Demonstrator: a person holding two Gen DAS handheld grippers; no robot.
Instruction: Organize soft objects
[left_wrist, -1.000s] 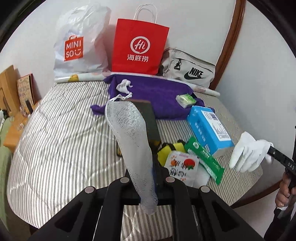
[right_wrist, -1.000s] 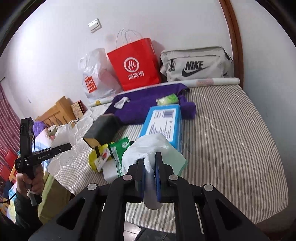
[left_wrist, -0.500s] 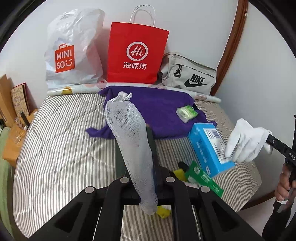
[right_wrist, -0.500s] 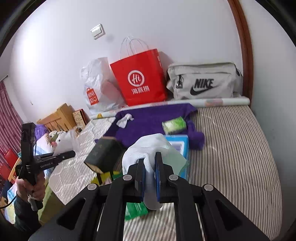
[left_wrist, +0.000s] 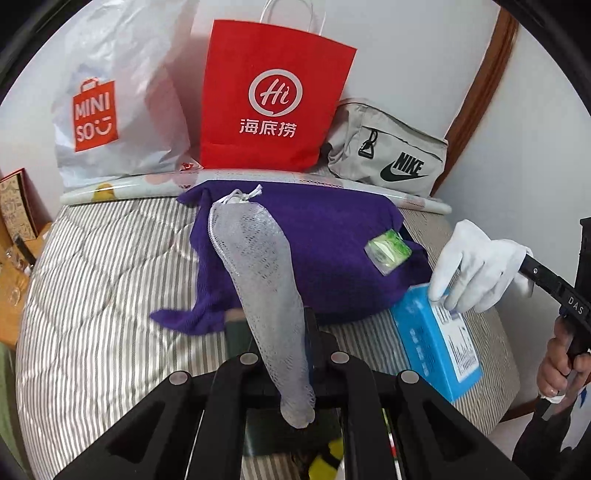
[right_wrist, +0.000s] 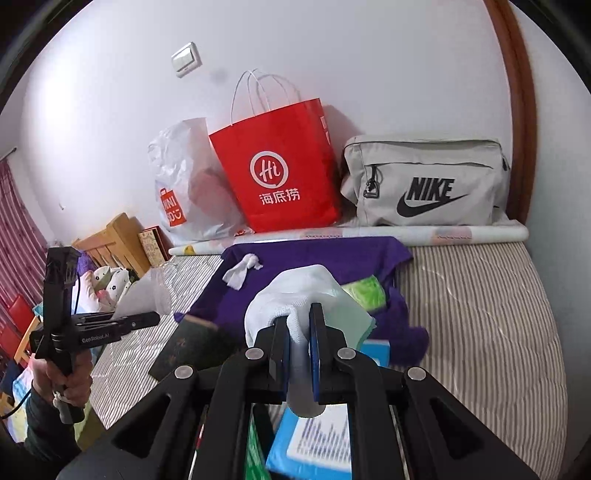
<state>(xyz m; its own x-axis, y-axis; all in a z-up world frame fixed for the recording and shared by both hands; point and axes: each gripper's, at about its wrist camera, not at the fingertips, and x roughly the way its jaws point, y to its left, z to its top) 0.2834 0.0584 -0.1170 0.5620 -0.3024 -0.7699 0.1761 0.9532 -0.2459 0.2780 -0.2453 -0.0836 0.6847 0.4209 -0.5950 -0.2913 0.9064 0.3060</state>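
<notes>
My left gripper (left_wrist: 286, 339) is shut on a white mesh drawstring pouch (left_wrist: 258, 273), which stands up in front of the purple cloth (left_wrist: 332, 236) on the striped bed. A green tissue pack (left_wrist: 388, 251) lies on that cloth. My right gripper (right_wrist: 299, 328) is shut on a white glove (right_wrist: 295, 291); a pale green sheet (right_wrist: 351, 314) shows just behind it. In the left wrist view the glove (left_wrist: 476, 266) hangs over the blue box (left_wrist: 439, 339). In the right wrist view a small white rag (right_wrist: 242, 271) lies on the purple cloth (right_wrist: 314, 254), and the left gripper (right_wrist: 147, 319) is at far left.
A red paper bag (left_wrist: 273, 99), a white Miniso bag (left_wrist: 110, 110) and a grey Nike bag (left_wrist: 388, 158) stand against the far wall behind a rolled sheet (right_wrist: 461, 234). A dark book (right_wrist: 192, 343) lies near the bed's left side. Wooden furniture (right_wrist: 114, 240) stands beyond it.
Both grippers have moved forward toward the purple cloth and the wall, each keeping its hold. The bags now look larger, and the yellow and green packets have slid under the grippers.
</notes>
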